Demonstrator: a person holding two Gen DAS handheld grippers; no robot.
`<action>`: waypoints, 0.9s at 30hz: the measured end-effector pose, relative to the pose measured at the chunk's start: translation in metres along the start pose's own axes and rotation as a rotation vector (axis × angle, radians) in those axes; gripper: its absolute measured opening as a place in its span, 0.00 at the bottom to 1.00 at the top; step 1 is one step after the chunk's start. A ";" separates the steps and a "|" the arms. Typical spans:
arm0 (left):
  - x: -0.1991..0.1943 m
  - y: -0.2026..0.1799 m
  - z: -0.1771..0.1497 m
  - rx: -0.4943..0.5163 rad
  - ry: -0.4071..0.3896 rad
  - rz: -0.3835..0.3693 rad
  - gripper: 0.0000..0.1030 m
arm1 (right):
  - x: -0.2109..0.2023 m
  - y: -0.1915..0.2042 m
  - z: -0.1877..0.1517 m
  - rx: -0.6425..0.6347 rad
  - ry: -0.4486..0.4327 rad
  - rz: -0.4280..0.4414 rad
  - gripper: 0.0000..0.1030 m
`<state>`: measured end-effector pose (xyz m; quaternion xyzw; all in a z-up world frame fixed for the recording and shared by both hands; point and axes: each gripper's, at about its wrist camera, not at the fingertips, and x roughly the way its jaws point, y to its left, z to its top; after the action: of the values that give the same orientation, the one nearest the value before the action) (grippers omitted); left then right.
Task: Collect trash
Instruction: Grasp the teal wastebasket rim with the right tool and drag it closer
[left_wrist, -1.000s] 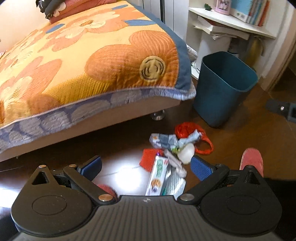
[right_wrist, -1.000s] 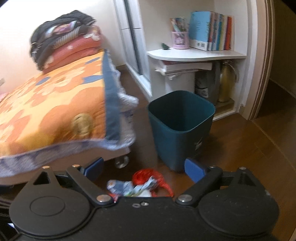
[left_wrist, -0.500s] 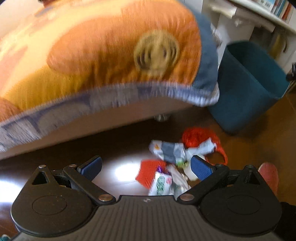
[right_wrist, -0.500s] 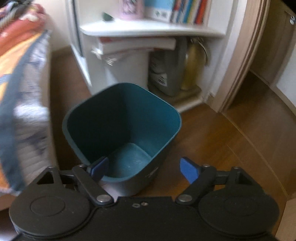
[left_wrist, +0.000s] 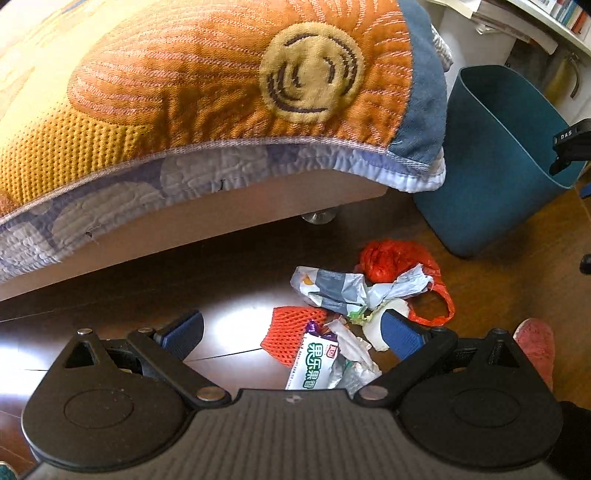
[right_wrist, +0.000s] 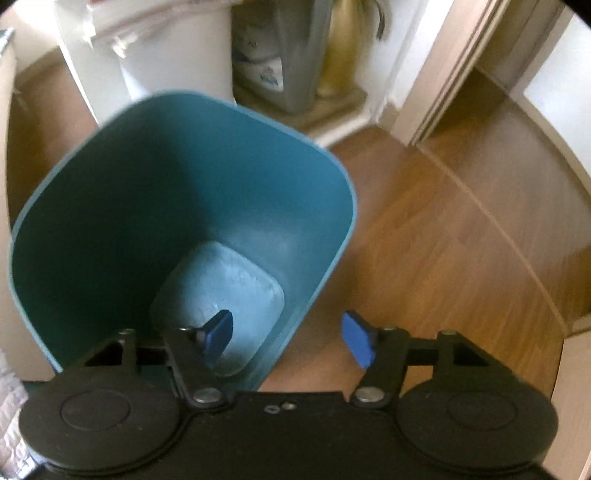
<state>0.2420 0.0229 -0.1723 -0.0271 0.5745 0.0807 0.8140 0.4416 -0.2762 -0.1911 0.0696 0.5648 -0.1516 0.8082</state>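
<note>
The green and white wrapper (left_wrist: 314, 363) in the trash pile (left_wrist: 354, 314) carries Chinese characters and a small red logo, too small to read surely; white letters "DAS" mark a black device (left_wrist: 570, 146) at the bin's (left_wrist: 491, 177) rim. The left claw (left_wrist: 291, 330) points steeply down at the floor (left_wrist: 110, 306) beside the bed (left_wrist: 184, 110), its jaws spread with the pile between them, untouched. The right claw (right_wrist: 290, 338) tilts down over the teal bin (right_wrist: 110, 206); its jaws have just been closing yet stand apart, one finger inside the near wall, one outside, not gripping it.
</note>
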 end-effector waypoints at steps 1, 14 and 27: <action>0.000 0.000 0.000 -0.003 0.000 0.002 1.00 | 0.005 0.000 0.000 0.012 0.014 0.001 0.57; 0.003 0.001 0.002 -0.016 0.006 0.006 1.00 | 0.032 0.014 0.004 -0.009 0.103 -0.050 0.15; 0.005 -0.002 0.000 -0.014 0.013 0.021 1.00 | 0.025 0.007 -0.008 -0.160 0.097 0.005 0.13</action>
<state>0.2435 0.0217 -0.1770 -0.0271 0.5795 0.0929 0.8092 0.4444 -0.2716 -0.2174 0.0135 0.6133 -0.1004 0.7833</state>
